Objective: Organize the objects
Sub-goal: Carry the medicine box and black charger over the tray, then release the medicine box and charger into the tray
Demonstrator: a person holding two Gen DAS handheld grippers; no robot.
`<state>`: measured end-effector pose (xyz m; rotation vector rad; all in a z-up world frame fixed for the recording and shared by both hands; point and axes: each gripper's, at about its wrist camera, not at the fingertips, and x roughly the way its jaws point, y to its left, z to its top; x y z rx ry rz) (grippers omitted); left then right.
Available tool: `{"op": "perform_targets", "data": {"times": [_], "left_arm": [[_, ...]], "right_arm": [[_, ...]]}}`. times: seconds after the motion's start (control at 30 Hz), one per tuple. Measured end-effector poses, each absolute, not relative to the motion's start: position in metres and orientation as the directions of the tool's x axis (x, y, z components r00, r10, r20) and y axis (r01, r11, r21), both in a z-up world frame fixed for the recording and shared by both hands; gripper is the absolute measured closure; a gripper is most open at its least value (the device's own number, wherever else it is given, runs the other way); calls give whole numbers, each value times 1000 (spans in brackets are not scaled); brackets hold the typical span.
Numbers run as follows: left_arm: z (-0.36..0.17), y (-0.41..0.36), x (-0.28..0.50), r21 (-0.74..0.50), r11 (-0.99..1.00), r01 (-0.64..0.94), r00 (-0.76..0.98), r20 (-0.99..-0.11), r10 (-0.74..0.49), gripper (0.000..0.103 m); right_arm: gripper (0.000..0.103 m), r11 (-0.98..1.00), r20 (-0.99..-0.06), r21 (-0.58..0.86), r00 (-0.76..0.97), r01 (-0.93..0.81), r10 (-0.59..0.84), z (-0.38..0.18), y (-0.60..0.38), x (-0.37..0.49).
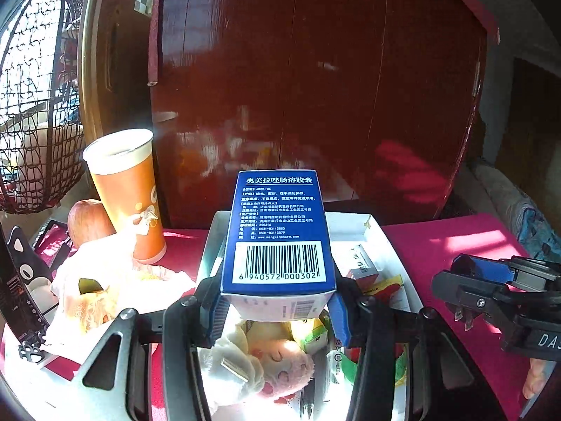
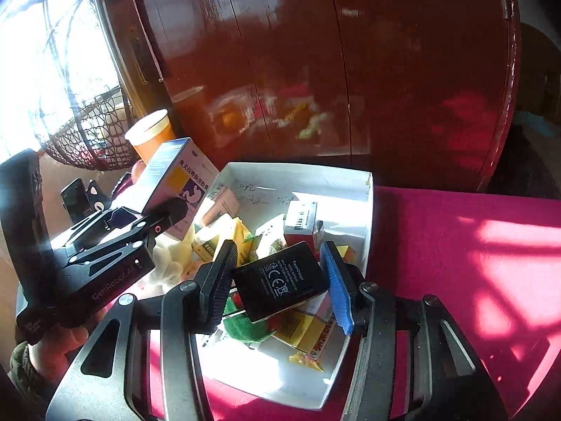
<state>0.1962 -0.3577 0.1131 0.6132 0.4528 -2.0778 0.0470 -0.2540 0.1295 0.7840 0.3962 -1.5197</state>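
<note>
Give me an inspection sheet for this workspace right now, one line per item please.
Surface: pink cloth, sunlit patches.
Job's things: blue medicine box and black charger, both held above the white tray.
Clutter: packets and a plush toy in the tray; orange cup, apple beside it.
Grippers: left gripper shut on the box; right gripper shut on the charger.
Cables: nothing seen.
Surroundings: red wooden board, wire basket.

A glossy dark-red wooden cabinet (image 1: 315,87) fills the back. Sunlight stripes the pink tablecloth (image 2: 473,245). Perhaps a window (image 2: 42,52) behind the netted hanging chair (image 1: 31,105).
</note>
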Motion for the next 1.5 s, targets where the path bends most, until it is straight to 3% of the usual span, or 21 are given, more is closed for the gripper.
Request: {"op": "perform_targets", "data": {"times": [0.3,0.33,0.4,0.47,0.5,0.6,0.77,1.07,1.5], "left_arm": [[93,-377,180,-67,-515,855,-440,-620,-650,51],[93,-376,179,-54,-503,863,-426,-615,-664,46],[92,-379,182,-28,-453,891,-378,-599,-706,22],[92,-382,191,-57,-418,907,-369,-588,-720,0],[93,-383,195,-73,-404,912,-367,-586,-723,0],[94,-380,197,-59,-387,920,-346,-583,-735,0],[100,-366,195,-44,-385,922,-340,-568,-749,0],[116,-332,208,-142,-375,916,-392,-513,-763,0],[127,-246,185,80,-418,905,-333,-479,-812,0]], "right_arm": [[54,-161,-705,262,74,951,-705,96,-291,52],[53,-165,-702,268,76,949,-708,94,-292,52],[51,-172,-695,275,71,946,-716,92,-293,50],[28,-189,-688,278,58,942,-723,92,-290,44],[18,-204,-684,280,45,938,-728,92,-287,40],[14,-216,-676,311,55,926,-735,91,-281,34],[13,-211,-654,321,55,923,-755,95,-264,36],[13,-198,-620,290,26,936,-784,103,-220,40],[13,-285,-551,68,-202,956,-810,112,-120,33]]}}
